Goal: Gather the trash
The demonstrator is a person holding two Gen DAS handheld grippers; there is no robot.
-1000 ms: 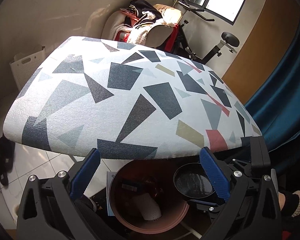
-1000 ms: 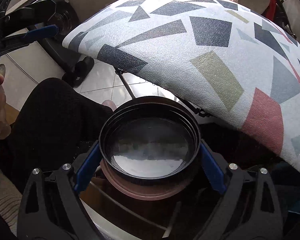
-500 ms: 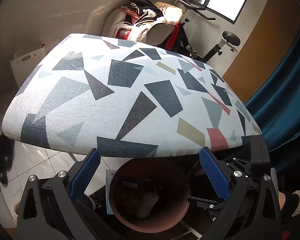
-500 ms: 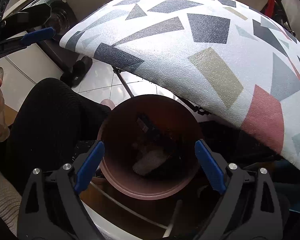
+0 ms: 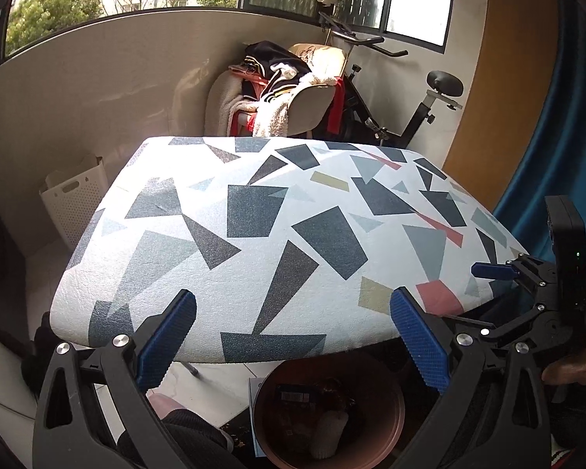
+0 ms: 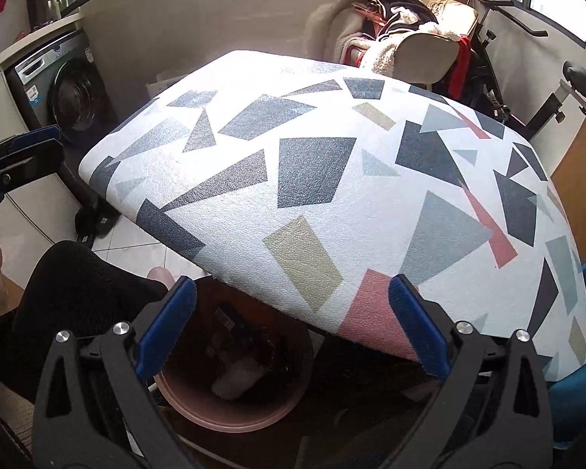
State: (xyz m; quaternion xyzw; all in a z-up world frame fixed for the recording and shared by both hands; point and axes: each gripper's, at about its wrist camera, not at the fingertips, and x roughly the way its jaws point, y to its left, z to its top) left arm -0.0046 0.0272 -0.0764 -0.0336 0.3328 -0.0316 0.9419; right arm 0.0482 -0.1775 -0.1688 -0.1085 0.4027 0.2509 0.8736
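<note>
From your left wrist view, the round pinkish-brown plastic bin (image 5: 328, 414) sits at 6 o'clock on the floor, its far rim hidden under the near edge of the white padded board printed with grey, navy, olive and pink shards (image 5: 277, 242); its near rim is cut off by the frame bottom. Inside you can make out a white crumpled wad (image 5: 326, 435) and a dark packet with a barcode label (image 5: 293, 392), but the rest of the contents is too dark to tell apart. Your left gripper (image 5: 293, 336) hangs with its blue-padded fingers spread wide and nothing between them. At 3 o'clock your right gripper (image 5: 527, 273) shows side-on. Compared with half a second ago, both grippers have lifted and tilted up, so the board fills more of the view and the window now shows. From your right wrist view, the same bin (image 6: 234, 375) lies at 6 o'clock, its right side tucked beneath the board (image 6: 332, 195) and its left rim behind a finger. The white wad (image 6: 236, 379) and dark wrappers (image 6: 234, 324) lie in it. Your right gripper (image 6: 293, 332) is wide open and empty; the black round lid it carried a second ago is gone from it. Your left gripper (image 6: 19, 148) pokes in at 9 o'clock.
</note>
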